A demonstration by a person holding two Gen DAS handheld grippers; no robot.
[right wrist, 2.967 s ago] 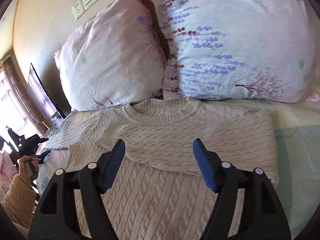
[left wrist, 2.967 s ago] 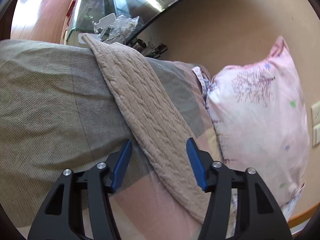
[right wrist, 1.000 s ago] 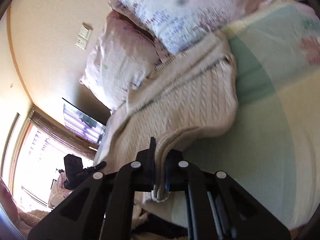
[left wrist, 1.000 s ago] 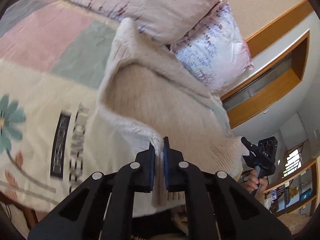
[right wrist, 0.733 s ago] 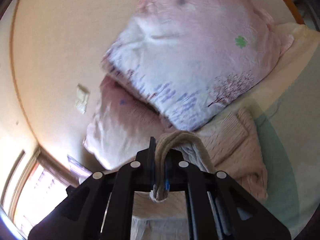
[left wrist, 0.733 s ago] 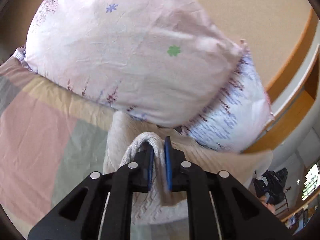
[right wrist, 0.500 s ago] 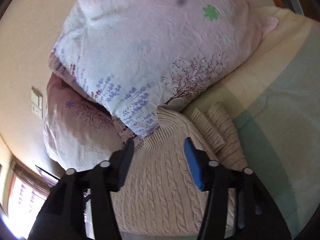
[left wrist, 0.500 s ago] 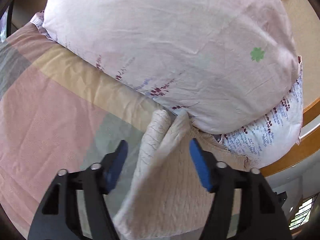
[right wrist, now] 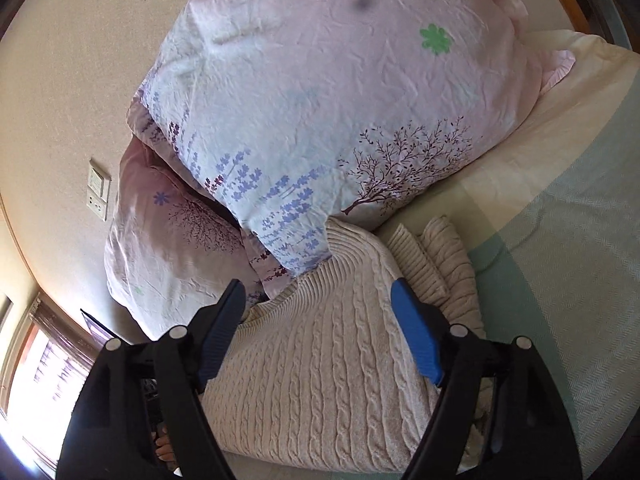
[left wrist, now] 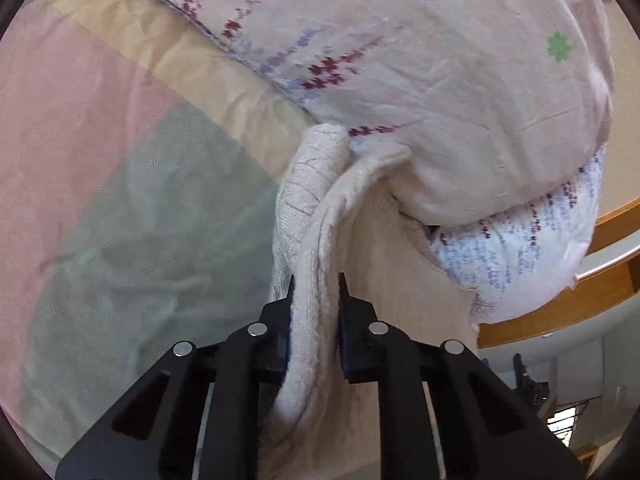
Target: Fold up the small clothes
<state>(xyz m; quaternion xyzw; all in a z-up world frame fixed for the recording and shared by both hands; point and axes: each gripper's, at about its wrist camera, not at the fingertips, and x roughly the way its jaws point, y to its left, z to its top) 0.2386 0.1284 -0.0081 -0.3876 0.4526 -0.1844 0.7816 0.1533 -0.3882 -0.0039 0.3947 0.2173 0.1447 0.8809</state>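
- The cream cable-knit sweater lies on the bed, its top edge tucked against the pillows.
- In the left wrist view the left gripper has its fingers pressed together on a thick fold of the sweater; the fold runs up between the pads toward 12 o'clock and ends in a rolled corner just under the pink pillow.
- In the right wrist view the right gripper has its fingers spread wide, with the blue pads at 9 and 3 o'clock of the knit; they hang above the sweater's ribbed edge, and I cannot tell whether they touch the fabric.
- A ribbed, bunched part of the sweater, perhaps a cuff or sleeve, lies at 1 o'clock of the right gripper, just beside its right finger.
- The lower part of the sweater is cut off by the gripper bodies in both views, so its full outline cannot be seen.
- The light pillow overlaps the sweater's top edge at 12 o'clock and also covers part of the pink pillow at 10 o'clock.
- The bedspread shows open pink, tan and green patches from 8 to 11 o'clock of the left gripper; in the right wrist view the bedspread lies open at 2 to 4 o'clock.
- A wall switch plate sits at 9 o'clock on the wall behind the pillows.
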